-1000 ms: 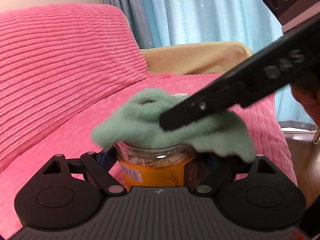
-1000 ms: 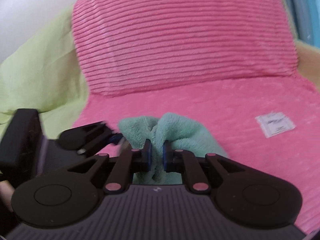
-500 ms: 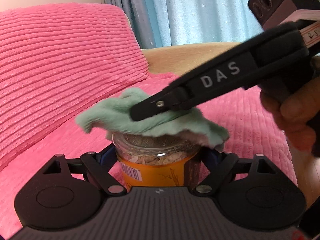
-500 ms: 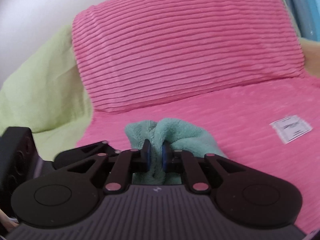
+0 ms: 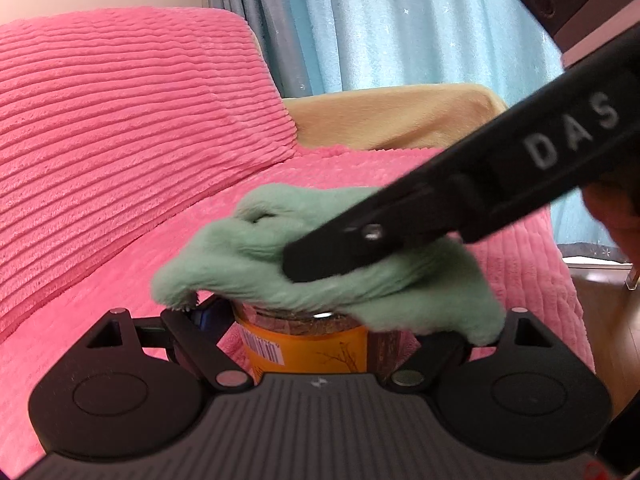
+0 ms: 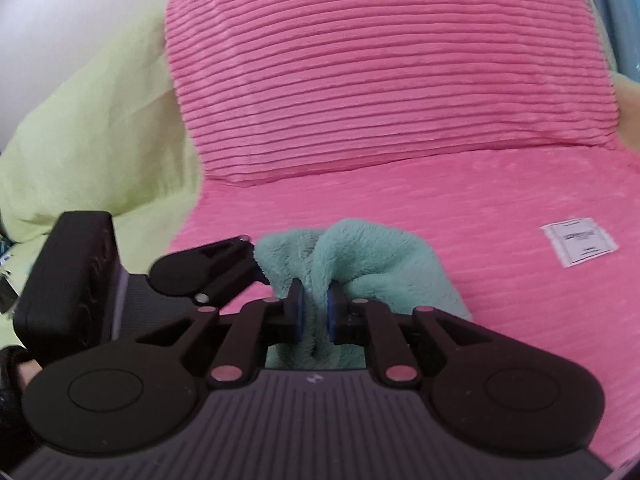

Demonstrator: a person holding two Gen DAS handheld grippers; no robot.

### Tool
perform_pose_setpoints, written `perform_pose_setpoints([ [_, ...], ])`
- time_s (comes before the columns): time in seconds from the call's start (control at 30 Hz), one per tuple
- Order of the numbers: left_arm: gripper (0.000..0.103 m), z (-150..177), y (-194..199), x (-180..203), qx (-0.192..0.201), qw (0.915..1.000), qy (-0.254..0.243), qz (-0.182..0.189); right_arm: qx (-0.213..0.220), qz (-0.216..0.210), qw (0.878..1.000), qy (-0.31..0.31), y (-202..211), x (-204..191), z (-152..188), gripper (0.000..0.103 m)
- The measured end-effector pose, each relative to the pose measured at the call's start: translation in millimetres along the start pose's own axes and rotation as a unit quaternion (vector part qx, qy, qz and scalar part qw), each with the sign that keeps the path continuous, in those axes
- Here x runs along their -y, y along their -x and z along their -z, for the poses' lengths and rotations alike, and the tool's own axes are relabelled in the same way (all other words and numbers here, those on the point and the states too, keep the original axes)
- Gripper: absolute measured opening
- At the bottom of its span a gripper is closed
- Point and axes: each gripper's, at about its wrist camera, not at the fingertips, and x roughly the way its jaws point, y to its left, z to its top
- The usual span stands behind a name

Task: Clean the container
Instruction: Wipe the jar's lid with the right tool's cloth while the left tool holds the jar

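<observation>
A clear jar [image 5: 304, 344] with an orange label and a barcode stands between the fingers of my left gripper [image 5: 316, 320], which is shut on its sides. A fluffy green cloth [image 5: 320, 268] lies over the jar's top and hides it. My right gripper [image 6: 314, 314] is shut on a bunched fold of that cloth [image 6: 360, 256]. In the left wrist view the right gripper [image 5: 304, 264] comes in from the upper right and presses the cloth down on the jar. The jar itself is hidden in the right wrist view.
A pink ribbed sofa seat [image 6: 500, 208] and back cushion [image 6: 380, 64] lie behind. A white label [image 6: 578, 242] is sewn on the seat. A light green blanket [image 6: 92, 140] lies at the left. Blue curtains [image 5: 400, 24] hang behind a tan armrest [image 5: 392, 116]. A hand [image 5: 616, 220] holds the right gripper.
The right gripper has slid the cloth back to the right across the jar's top, after a sweep to the left half a second ago. The left gripper and jar stay put.
</observation>
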Motion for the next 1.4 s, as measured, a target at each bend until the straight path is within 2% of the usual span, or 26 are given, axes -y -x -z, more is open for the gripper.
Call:
perform_pose_setpoints([
  [0.1, 0.085, -1, -2, 1, 0.000, 1.0000, 0.001, -0.001, 0.018, -0.020, 0.999, -0.027, -7, 5, 1, 0.010],
  [0.17, 0.085, -1, -2, 0, 0.000, 1.0000, 0.004, -0.001, 0.036, -0.014, 0.999, -0.026, -12, 5, 3, 0.010],
  [0.33, 0.085, -1, -2, 1, 0.001, 1.0000, 0.006, 0.000, 0.061, 0.043, 0.997, 0.019, -22, 3, -1, 0.008],
  [0.57, 0.085, -1, -3, 3, 0.001, 1.0000, -0.002, -0.001, 0.039, 0.092, 0.993, 0.057, -13, 4, -4, 0.008],
  [0.7, 0.085, 0, -2, 2, 0.002, 1.0000, -0.002, 0.000, 0.011, 0.074, 0.997, 0.012, -2, 10, -6, 0.008],
  [0.9, 0.085, 0, -1, 0, 0.002, 1.0000, 0.002, -0.002, 0.000, 0.000, 0.999, -0.048, 3, 13, 0, 0.010],
  [1.03, 0.085, -1, -1, 0, 0.002, 1.0000, 0.001, -0.003, 0.020, -0.031, 0.997, -0.067, -6, 13, 4, 0.010],
  [1.17, 0.085, -1, -2, 0, 0.003, 1.0000, -0.002, -0.003, 0.047, 0.005, 0.998, -0.039, -16, 13, 2, 0.008],
  [1.27, 0.085, -1, -2, 0, 0.003, 1.0000, -0.004, -0.003, 0.059, 0.050, 0.997, -0.007, -18, 13, 1, 0.007],
  [1.4, 0.085, -1, -3, -1, 0.004, 1.0000, -0.006, -0.003, 0.049, 0.084, 0.995, 0.028, -12, 11, 0, 0.007],
])
